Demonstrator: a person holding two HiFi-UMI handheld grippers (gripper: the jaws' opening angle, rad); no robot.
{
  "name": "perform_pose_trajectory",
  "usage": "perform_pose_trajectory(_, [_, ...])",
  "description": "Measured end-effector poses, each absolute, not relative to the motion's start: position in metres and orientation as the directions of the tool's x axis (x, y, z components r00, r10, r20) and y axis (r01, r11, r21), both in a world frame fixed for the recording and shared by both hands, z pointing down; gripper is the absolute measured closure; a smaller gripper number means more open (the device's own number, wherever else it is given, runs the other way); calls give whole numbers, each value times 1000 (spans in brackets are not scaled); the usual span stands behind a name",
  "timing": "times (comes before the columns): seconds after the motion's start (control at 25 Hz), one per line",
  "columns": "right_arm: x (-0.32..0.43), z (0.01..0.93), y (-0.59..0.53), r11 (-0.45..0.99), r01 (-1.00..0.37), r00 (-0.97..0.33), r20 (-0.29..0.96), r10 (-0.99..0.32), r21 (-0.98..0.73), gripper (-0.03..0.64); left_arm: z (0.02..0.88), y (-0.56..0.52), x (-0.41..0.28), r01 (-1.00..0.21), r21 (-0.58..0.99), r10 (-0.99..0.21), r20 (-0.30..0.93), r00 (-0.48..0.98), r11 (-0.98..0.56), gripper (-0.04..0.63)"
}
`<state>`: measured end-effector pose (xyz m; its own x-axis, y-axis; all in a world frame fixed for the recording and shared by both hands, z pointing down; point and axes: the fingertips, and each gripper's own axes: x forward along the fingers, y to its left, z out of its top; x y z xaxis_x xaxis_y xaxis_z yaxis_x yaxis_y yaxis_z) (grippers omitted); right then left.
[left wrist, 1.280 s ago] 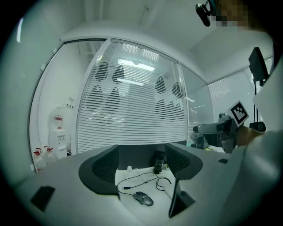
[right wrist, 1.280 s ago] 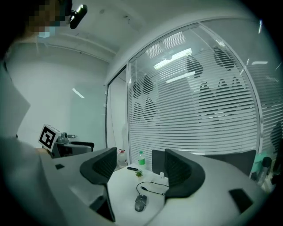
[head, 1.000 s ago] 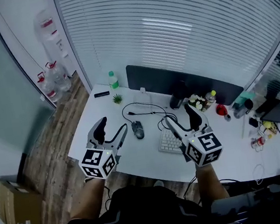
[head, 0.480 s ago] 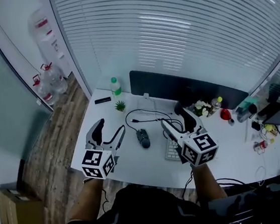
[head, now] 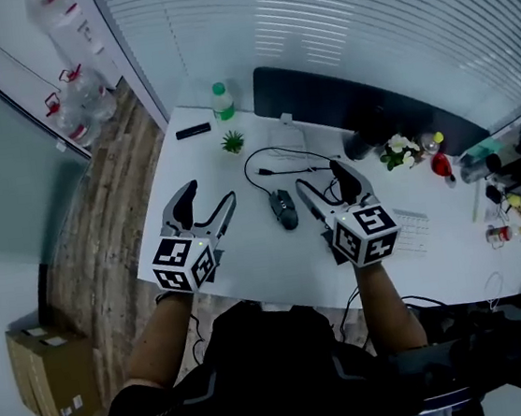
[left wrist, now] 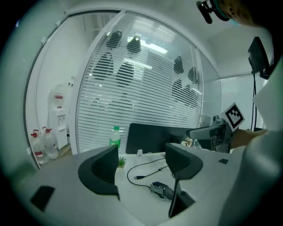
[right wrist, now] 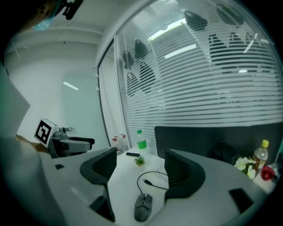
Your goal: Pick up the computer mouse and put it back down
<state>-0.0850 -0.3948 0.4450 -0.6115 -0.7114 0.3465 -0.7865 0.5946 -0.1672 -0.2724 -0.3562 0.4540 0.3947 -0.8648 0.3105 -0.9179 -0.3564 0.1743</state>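
Computer mouse (head: 284,211) lies on desk (head: 265,260), keyboard (head: 415,229) half hidden behind right gripper (head: 321,178).

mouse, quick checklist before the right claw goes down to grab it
1. Right claw open: ok, jaws apart, nothing between them.
2. Mouse lined up: ok, it lies ahead of and below the gap between the jaws.
3. Space round the mouse: ok, keyboard lies apart on its right.
4. Cable slack: cannot tell; loops lie behind the mouse, but whether they are its own is unclear.
5. Left claw out of the way: ok, open, empty, left of the mouse.
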Motion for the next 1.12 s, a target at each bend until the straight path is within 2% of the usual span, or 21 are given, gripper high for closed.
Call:
perform_pose_trajectory(0.28, [-103, 524, -400, 569, -804, -575, 468, -672, -170, 279, 522, -360, -285, -921, 193, -816, 428, 389, -338, 259])
perform_pose_trajectory(0.56, [-118, 600, -392, 564, -807, -546, 585, -599, -176, 279, 583, -354, -280, -897, 270, -749, 495, 441, -350, 259])
perform_pose_trajectory(0.76, [-124, 649, -384, 559, -812, -514, 655, -553, -165, 270, 627, -347, -276, -900, 265, -706, 559, 435, -345, 259])
perform_pose_trajectory(1.12, [-132, 704, -381, 573, -810, -470, 720, -510, -122, 264, 682, -338, -260, -895, 257, -637, 632, 442, -365, 259])
